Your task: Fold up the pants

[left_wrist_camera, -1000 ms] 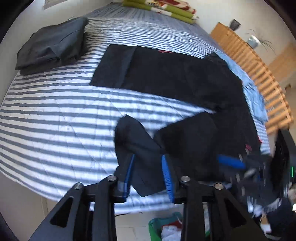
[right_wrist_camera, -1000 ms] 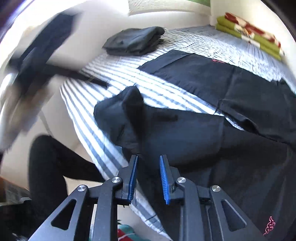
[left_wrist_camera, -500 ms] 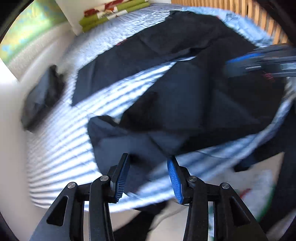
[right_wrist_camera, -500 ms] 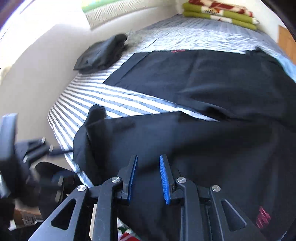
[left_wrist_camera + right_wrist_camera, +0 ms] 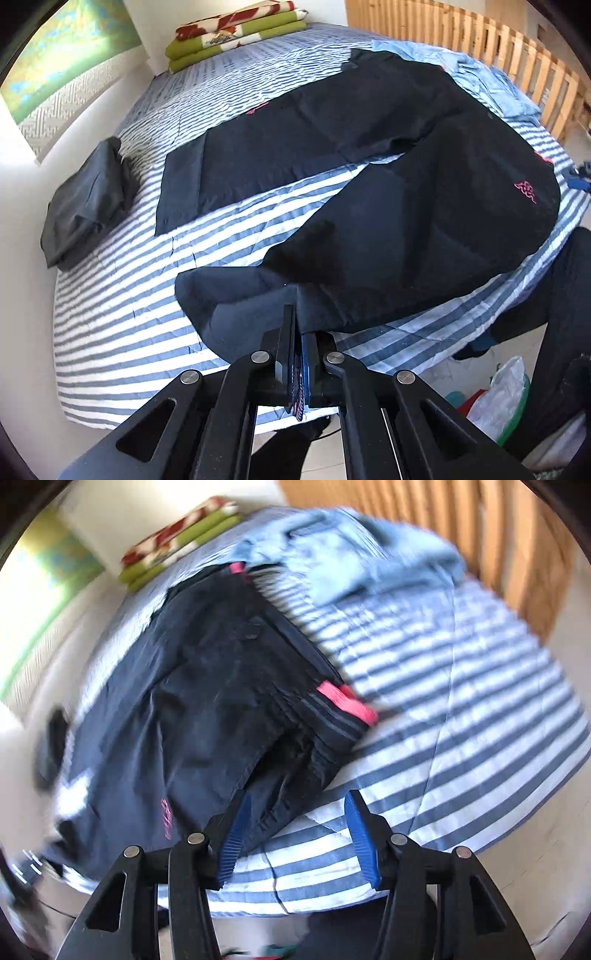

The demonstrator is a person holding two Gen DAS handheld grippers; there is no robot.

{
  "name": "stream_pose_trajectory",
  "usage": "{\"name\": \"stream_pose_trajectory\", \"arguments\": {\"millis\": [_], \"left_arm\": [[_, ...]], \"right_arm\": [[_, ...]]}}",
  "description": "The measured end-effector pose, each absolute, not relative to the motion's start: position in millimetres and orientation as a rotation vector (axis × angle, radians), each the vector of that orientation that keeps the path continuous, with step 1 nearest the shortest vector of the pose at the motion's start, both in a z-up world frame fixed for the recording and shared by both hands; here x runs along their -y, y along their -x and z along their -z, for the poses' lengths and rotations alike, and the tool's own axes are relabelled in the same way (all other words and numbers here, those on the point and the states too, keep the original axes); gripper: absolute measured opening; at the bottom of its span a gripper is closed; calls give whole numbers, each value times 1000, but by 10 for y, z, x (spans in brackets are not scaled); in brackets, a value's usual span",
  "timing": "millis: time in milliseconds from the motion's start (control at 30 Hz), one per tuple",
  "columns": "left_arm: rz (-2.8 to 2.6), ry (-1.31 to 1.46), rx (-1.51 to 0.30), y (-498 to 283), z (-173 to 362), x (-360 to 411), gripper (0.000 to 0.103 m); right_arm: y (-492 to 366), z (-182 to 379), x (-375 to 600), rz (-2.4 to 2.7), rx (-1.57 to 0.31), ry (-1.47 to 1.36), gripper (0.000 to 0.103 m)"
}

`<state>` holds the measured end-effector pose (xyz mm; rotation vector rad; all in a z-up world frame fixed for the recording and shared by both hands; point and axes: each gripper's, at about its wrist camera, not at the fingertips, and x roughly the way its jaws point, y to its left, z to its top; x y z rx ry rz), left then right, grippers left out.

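Covering most of both views, a bed [image 5: 122,332] with a blue-and-white striped cover carries the black pants [image 5: 424,229], which lie spread over its middle and near right with both legs running left, the far leg flat and the near leg ending in a folded-over hem at the bed's near edge. A wooden slatted frame [image 5: 517,55] stands along the far right side. A light blue garment [image 5: 351,550] lies crumpled at the far right of the bed, just beyond the pants' waist. A dark grey folded pile [image 5: 85,199] sits at the far left edge, well apart from the pants, and a green and red folded blanket [image 5: 236,33] rests at the far end. The left gripper [image 5: 295,314] is clamped on the near leg's hem, the cloth pinched between its blue pads. The right gripper [image 5: 295,808] has just been opening; its jaws stand apart over the waistband at the near edge, with dark cloth between them but no pad pressing on it.
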<state>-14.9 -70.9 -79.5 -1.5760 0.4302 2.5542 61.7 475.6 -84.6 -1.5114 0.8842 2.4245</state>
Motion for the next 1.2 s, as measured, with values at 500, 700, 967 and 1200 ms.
{"name": "stream_pose_trajectory", "arguments": {"millis": [500,700,967,1200], "left_arm": [[-2673,1497,-473,180,300,865,2],[-2781,1386,-591,760,-190,1037,2],[-2764,1529,-607,2176,37,1436,2],[-2666,1751,-510,3290,728,1716,2]], "right_arm": [[-519,510,-4806,-2439,-1056,1218,4],[80,-314,-4499,-2617,-785,1087,4],[1595,-348,-4367,-2571,-691,1131,4],[2711,224,-4189,-2454,-491,1255,4]]}}
